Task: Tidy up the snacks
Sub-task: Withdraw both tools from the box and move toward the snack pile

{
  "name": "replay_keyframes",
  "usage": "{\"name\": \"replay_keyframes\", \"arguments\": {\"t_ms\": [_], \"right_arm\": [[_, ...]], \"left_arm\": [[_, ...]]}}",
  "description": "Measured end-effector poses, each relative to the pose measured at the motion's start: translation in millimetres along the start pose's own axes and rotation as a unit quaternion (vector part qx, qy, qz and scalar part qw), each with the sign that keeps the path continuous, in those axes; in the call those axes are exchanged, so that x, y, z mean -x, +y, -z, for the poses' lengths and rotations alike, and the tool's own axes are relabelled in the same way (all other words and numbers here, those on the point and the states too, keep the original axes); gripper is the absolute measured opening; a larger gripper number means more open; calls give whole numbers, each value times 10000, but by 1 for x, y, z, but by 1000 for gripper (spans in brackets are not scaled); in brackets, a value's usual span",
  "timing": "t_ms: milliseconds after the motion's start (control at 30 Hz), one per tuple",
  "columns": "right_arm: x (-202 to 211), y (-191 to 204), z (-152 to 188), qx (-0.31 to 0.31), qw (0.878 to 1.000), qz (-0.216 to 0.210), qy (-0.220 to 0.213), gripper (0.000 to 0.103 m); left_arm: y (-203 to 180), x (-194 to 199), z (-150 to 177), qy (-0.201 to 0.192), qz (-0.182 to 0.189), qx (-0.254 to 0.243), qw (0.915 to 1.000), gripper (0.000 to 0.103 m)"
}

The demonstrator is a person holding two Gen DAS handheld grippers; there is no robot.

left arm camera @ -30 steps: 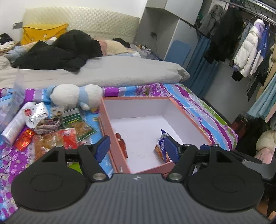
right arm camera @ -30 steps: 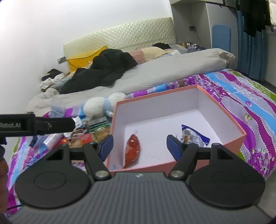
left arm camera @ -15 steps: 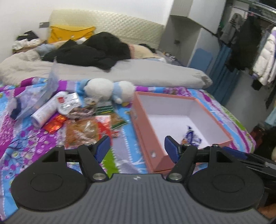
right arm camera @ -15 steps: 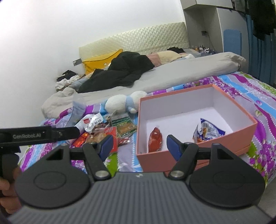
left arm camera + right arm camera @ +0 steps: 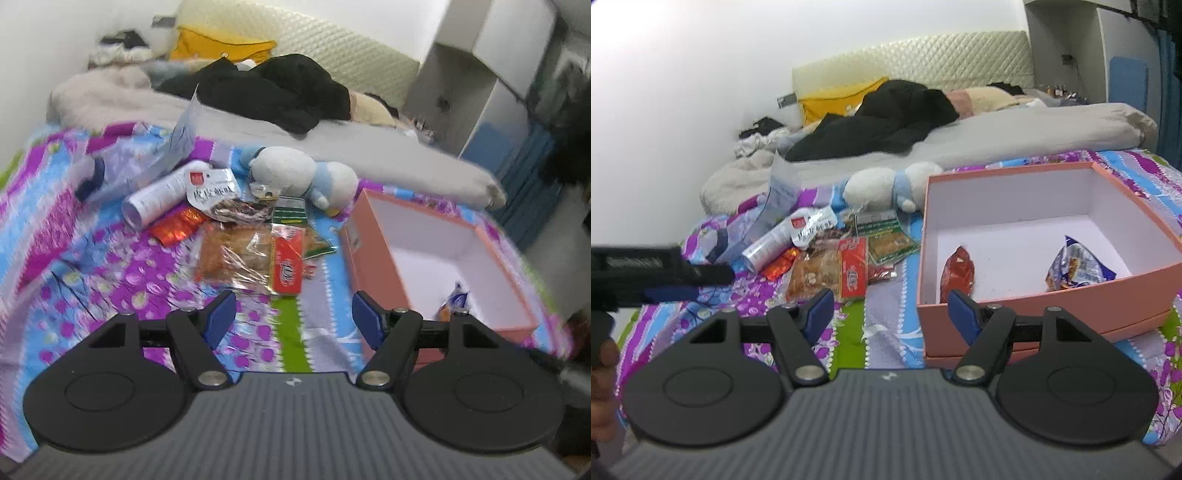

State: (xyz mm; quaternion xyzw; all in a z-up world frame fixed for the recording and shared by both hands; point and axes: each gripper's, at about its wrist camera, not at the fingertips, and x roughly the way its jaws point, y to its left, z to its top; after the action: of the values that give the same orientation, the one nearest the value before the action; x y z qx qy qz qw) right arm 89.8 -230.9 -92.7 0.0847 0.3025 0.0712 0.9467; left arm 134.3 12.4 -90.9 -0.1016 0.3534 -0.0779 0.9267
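Between snack pile (image 5: 251,240) and box (image 5: 373,258): bare bedspread strip; both claws (image 5: 293,317) (image 5: 890,314) agape, empty.

A: In the left wrist view the pink box (image 5: 373,236) is not whole. The gripper body hides its near corner, and of the packet inside (image 5: 452,301) I see only a small part behind the arm.

B: In the right wrist view the left gripper (image 5: 661,271) is blurred and cut by the left edge. The print on it I cannot read. The hand (image 5: 604,387) under it is also cut off.

A: The snack pile (image 5: 247,254) is smeared by motion. The packets overlap, so their labels are too unclear to read.

B: The bedspread (image 5: 55,229) at the left edge is blurred too.
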Motion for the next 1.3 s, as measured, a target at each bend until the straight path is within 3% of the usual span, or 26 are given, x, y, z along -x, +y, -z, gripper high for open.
{"name": "replay_keyframes", "arguments": {"t_ms": [233,733,1300], "right_arm": [[7,11,-5,199,9997,-50,-102,70],[-10,29,29,180,9991,-308,220,70],[-89,62,21,678,9949,-598,444,70]], "left_arm": [[20,-1,-2,-8,-77,97,9999,74],[48,-15,6,210,-266,168,9993,74],[83,-114,-10,513,-320,256,9978,74]]}}
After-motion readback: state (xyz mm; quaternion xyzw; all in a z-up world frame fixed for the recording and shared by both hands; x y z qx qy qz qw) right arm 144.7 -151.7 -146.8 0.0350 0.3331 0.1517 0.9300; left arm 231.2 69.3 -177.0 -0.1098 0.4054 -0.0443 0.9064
